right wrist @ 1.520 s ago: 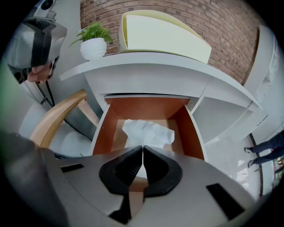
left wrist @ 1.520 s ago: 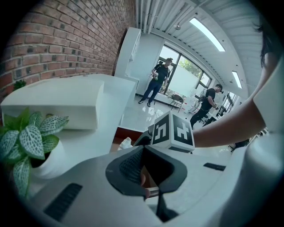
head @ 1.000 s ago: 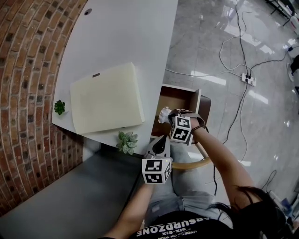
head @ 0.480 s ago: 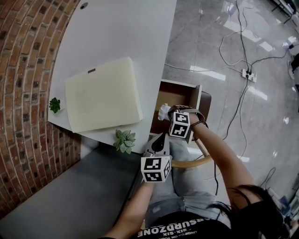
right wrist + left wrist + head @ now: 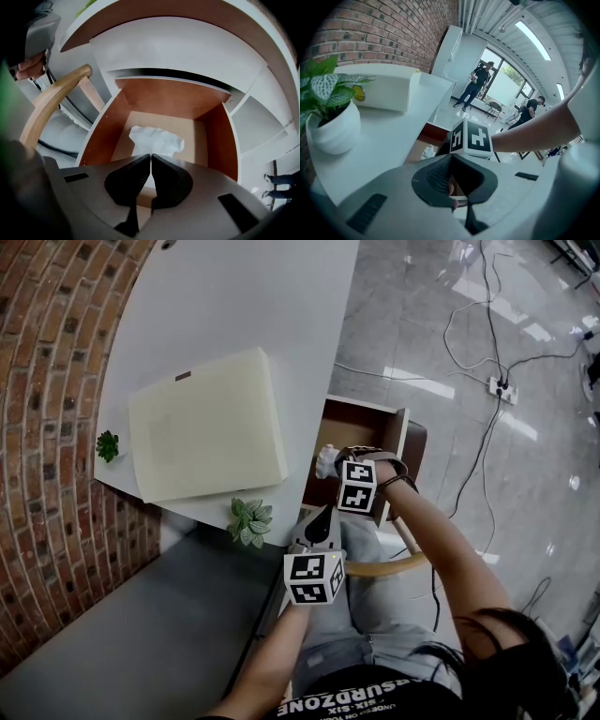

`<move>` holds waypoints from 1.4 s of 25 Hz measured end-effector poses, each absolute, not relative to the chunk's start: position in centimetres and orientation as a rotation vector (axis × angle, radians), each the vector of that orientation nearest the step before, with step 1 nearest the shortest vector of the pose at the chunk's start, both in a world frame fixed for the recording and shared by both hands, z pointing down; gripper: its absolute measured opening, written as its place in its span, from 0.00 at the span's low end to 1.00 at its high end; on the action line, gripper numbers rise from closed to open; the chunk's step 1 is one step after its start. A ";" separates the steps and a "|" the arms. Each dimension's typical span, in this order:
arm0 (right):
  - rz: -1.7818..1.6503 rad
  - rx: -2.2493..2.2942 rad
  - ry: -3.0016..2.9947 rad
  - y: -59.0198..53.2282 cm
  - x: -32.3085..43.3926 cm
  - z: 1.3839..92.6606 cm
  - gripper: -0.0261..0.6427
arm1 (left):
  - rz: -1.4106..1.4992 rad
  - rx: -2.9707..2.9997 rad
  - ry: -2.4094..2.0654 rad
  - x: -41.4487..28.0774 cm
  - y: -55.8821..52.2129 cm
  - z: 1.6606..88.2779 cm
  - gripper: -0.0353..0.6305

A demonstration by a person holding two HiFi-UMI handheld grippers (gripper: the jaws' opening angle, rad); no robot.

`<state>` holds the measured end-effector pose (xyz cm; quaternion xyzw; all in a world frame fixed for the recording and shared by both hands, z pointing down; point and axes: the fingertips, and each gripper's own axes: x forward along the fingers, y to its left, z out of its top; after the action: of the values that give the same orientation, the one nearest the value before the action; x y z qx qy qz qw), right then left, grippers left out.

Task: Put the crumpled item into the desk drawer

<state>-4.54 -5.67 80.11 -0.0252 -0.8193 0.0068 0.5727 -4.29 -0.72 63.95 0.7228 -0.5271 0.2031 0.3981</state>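
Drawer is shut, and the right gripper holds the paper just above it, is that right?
Not quite. The drawer is open, as the right gripper view shows, looking into its brown inside. The rest is right: the right gripper has its fingers shut on the paper just above it.

Bright ceiling strips (image 5: 534, 35) glare off the floor (image 5: 422, 352), and gripper views bulge, edges dark.
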 end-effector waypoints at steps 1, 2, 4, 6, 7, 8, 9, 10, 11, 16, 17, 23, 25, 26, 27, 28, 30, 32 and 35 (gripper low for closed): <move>0.012 -0.069 -1.918 -5.6 -4.6 80.2 0.04 | 0.517 1.826 -1.337 -4.3 -0.7 64.1 0.06; 0.011 -0.078 -1.915 -5.5 -4.7 80.3 0.04 | 0.519 1.821 -1.339 -4.3 -0.6 64.2 0.06; 0.008 -0.093 -1.913 -5.5 -4.9 80.4 0.04 | 0.525 1.811 -1.344 -4.5 -0.5 64.5 0.06; -0.001 -0.103 -1.916 -5.6 -5.2 80.6 0.04 | 0.532 1.800 -1.352 -4.7 -0.5 64.8 0.06; -0.003 -0.106 -1.915 -5.6 -5.3 80.6 0.04 | 0.535 1.793 -1.357 -4.8 -0.5 64.9 0.06; -0.003 -0.108 -1.916 -5.7 -5.4 80.7 0.04 | 0.536 1.786 -1.361 -4.9 -0.5 65.1 0.06; -0.002 -0.110 -1.917 -5.8 -5.5 80.8 0.04 | 0.536 1.779 -1.363 -5.0 -0.4 65.2 0.06; -0.002 -0.113 -1.918 -5.8 -5.5 80.8 0.04 | 0.538 1.775 -1.364 -5.1 -0.4 65.3 0.06; -0.003 -0.116 -1.917 -5.9 -5.6 81.0 0.04 | 0.541 1.774 -1.363 -5.1 -0.4 65.4 0.06; -0.005 -0.122 -1.910 -6.4 -5.7 81.7 0.04 | 0.561 1.782 -1.354 -5.3 -0.4 65.8 0.06; -0.009 -0.124 -1.910 -6.5 -5.8 81.8 0.04 | 0.562 1.783 -1.351 -5.3 -0.4 65.9 0.06; -0.041 -0.151 -1.896 -6.7 -6.3 82.4 0.04 | 0.573 1.783 -1.343 -5.1 -0.2 66.1 0.06; -0.054 -0.164 -1.881 -6.7 -6.2 82.8 0.04 | 0.580 1.794 -1.334 -4.8 -0.2 66.1 0.06; -0.057 -0.168 -1.873 -6.7 -6.1 83.0 0.04 | 0.583 1.799 -1.330 -4.7 -0.2 66.1 0.06; -0.058 -0.171 -1.868 -6.7 -6.0 83.1 0.04 | 0.586 1.804 -1.327 -4.6 -0.2 66.1 0.06; -0.057 -0.172 -1.866 -6.8 -6.0 83.3 0.04 | 0.588 1.806 -1.326 -4.5 -0.2 66.1 0.06; -0.062 -0.175 -1.862 -6.8 -6.1 83.4 0.04 | 0.589 1.808 -1.324 -4.4 -0.1 66.1 0.06; -0.075 -0.184 -1.850 -6.8 -6.0 83.7 0.04 | 0.588 1.810 -1.325 -4.4 -0.1 66.0 0.06; -0.109 -0.210 -1.816 -6.6 -5.8 84.2 0.04 | 0.587 1.816 -1.327 -4.3 -0.1 65.9 0.06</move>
<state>-5.76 -6.56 84.20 -0.0910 -0.7863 -0.0473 0.6093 -4.28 -0.07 65.94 0.7169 -0.5240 0.2317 0.3972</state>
